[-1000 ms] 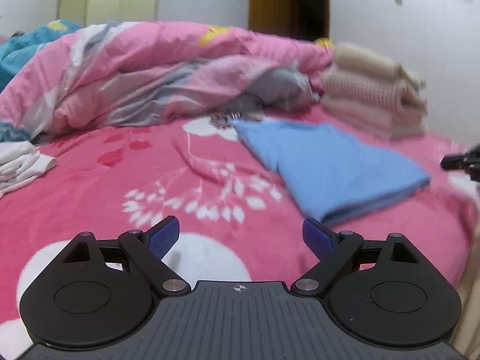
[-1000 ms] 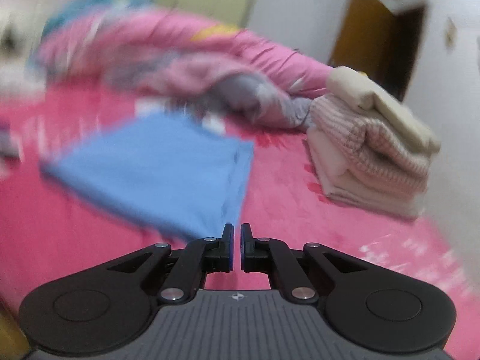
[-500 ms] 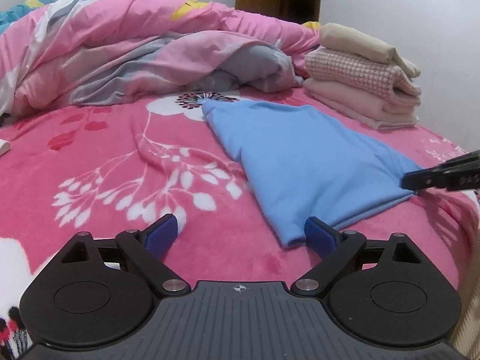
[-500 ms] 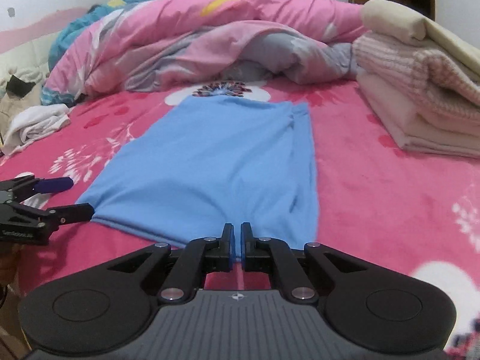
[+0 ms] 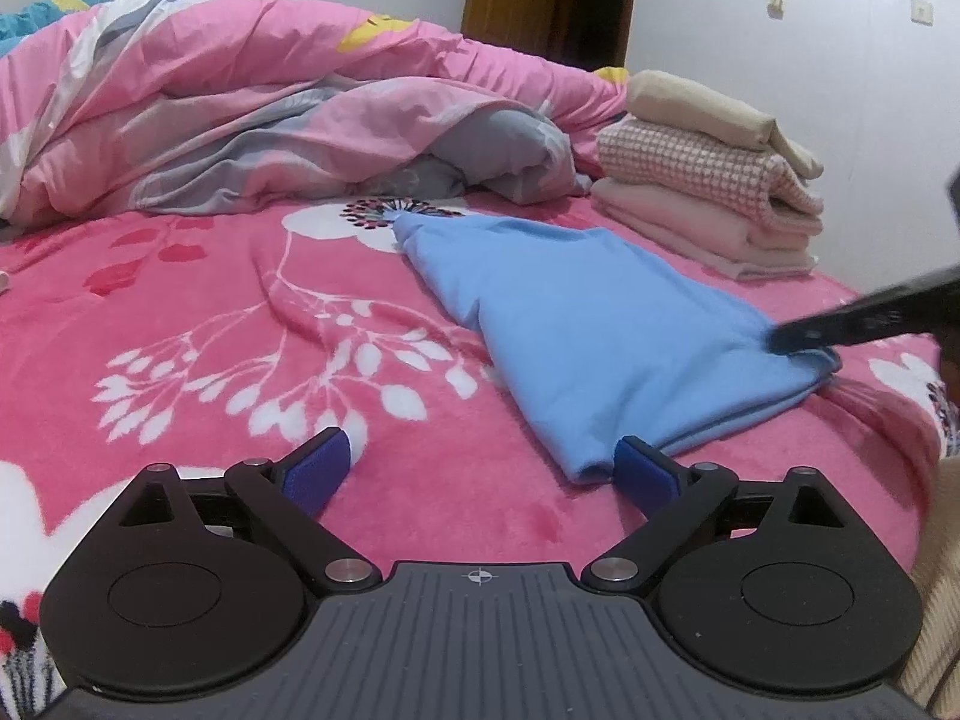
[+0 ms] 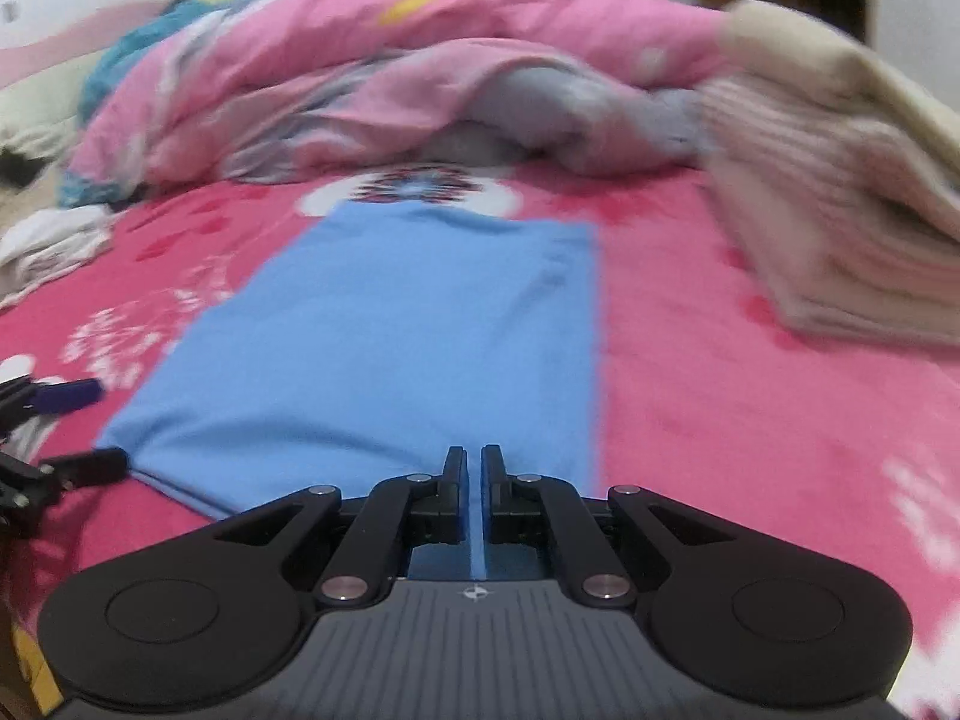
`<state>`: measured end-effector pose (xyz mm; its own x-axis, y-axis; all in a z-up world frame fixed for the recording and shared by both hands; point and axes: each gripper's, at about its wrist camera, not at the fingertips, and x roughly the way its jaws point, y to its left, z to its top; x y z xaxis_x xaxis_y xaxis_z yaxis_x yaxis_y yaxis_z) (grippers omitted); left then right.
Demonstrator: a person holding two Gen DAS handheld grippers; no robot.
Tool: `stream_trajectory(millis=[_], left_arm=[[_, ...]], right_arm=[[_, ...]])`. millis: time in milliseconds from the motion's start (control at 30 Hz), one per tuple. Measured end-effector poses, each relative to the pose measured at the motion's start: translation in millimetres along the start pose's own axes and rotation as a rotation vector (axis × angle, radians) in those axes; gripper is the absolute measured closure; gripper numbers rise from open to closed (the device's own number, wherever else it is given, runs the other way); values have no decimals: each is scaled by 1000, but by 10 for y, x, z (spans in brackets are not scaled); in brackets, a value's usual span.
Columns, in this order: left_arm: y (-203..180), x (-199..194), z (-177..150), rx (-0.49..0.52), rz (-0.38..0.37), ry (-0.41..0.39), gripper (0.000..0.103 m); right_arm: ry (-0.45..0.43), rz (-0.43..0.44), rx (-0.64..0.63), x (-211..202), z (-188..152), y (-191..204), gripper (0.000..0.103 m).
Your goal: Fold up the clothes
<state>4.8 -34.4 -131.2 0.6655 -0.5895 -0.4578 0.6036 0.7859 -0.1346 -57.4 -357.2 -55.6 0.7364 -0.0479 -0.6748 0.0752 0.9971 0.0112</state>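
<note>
Blue folded garment lies flat, right tongs pinching its edge, left tongs spread apart.

A pink floral bed carries a blue garment, a rumpled quilt behind, folded clothes stacked right.
</note>
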Motion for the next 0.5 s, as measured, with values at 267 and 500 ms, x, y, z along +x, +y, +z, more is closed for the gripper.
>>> stream_trajectory(millis=[267,500], left_arm=[[24,-22,-3,-24,-15,-9,6],[152,-120,-18,-86,-60,-34,6]], right_arm=[[-58,63,20,-138,111,246,97],[40,218,-51,117,-12,681,97]])
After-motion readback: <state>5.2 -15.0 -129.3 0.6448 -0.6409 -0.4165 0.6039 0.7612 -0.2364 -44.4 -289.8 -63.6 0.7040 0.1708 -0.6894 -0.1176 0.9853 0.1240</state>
